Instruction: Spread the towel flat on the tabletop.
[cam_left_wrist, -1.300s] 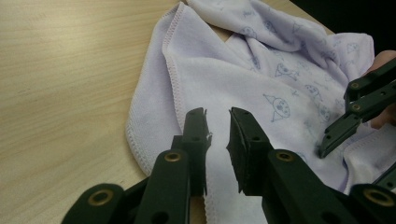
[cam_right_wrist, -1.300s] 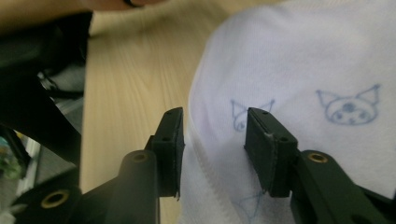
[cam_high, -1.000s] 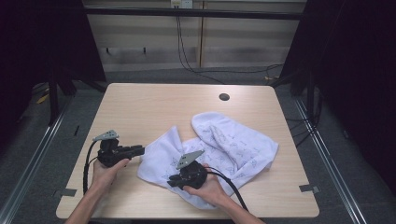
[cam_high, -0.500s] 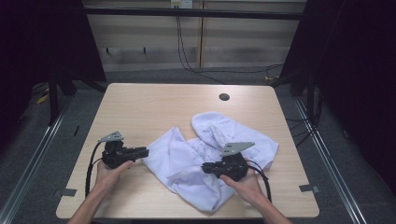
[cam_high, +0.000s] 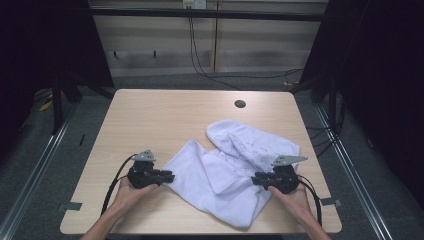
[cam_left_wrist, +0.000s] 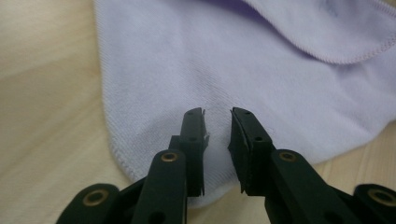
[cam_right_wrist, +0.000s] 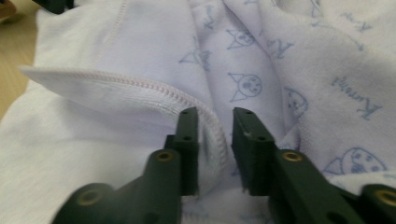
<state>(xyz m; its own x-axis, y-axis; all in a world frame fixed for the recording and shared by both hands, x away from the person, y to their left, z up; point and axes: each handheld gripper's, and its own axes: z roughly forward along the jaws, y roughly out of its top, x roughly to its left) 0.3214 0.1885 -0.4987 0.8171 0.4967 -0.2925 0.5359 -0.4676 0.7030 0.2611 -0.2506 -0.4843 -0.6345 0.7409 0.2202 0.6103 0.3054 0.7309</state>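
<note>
A white towel printed with small blue cat faces lies crumpled on the wooden table. My left gripper lies at the towel's left corner. In the left gripper view its jaws hover over the towel's hemmed edge, have just been closing and stand apart without pinching cloth. My right gripper is at the towel's right side. In the right gripper view a raised stitched hem runs between the jaws, which have just been opening and do not press on it.
A round dark cable hole sits in the table's far right part. Bare wood stretches behind and to the left of the towel. Dark frame posts and floor rails flank the table.
My right gripper has travelled right across the towel from its front middle to its right side, pulling cloth along, and its jaws have parted. My left gripper has slid right to the towel's corner.
</note>
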